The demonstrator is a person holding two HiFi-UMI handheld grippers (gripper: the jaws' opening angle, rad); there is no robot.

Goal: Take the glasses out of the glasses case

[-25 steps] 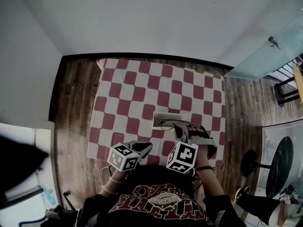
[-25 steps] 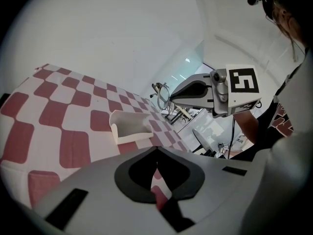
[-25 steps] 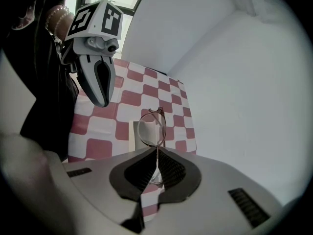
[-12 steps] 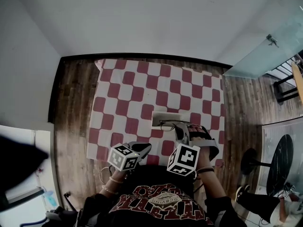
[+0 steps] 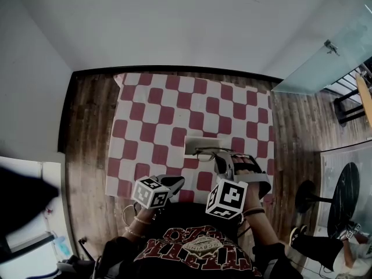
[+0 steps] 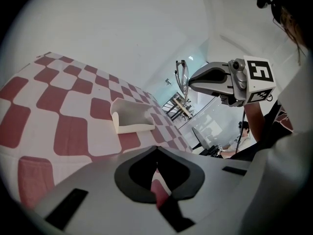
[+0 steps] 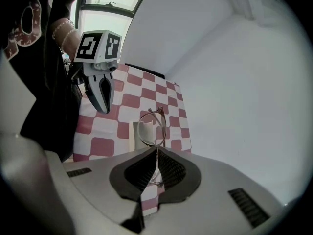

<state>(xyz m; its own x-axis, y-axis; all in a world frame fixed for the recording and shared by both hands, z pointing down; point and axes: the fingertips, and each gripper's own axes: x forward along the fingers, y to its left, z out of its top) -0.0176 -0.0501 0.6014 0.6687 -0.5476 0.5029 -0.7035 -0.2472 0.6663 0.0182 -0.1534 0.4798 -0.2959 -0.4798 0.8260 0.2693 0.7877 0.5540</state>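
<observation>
The glasses [image 7: 151, 125] are held in the right hand-held gripper [image 7: 157, 150], whose jaws are closed on the thin metal frame. One round lens is seen standing upright just above the jaw tips in the right gripper view.

In the left gripper view the glasses are held clear of the surface [image 6: 73, 131], at the upper middle of the frame. They are apart from the glasses case [image 6: 130, 116], which lies lower and to the left. The case is white and open at the top. It rests on the red-and-white checked cloth [image 5: 145, 115] that covers the surface, near the centre of the head view. In that view the glasses show just at the case's lower right edge.

The left hand-held gripper [image 6: 156, 148] is empty. Its jaws are brought together at the tips, and only the cloth is seen past them. It is held at the lower centre-left of the head view, over the bottom edge of the cloth and apart from the case.

A dark printed shirt [image 5: 192, 243] is seen at the bottom of the head view, and a wooden floor [image 5: 87, 138] is seen round the surface.
</observation>
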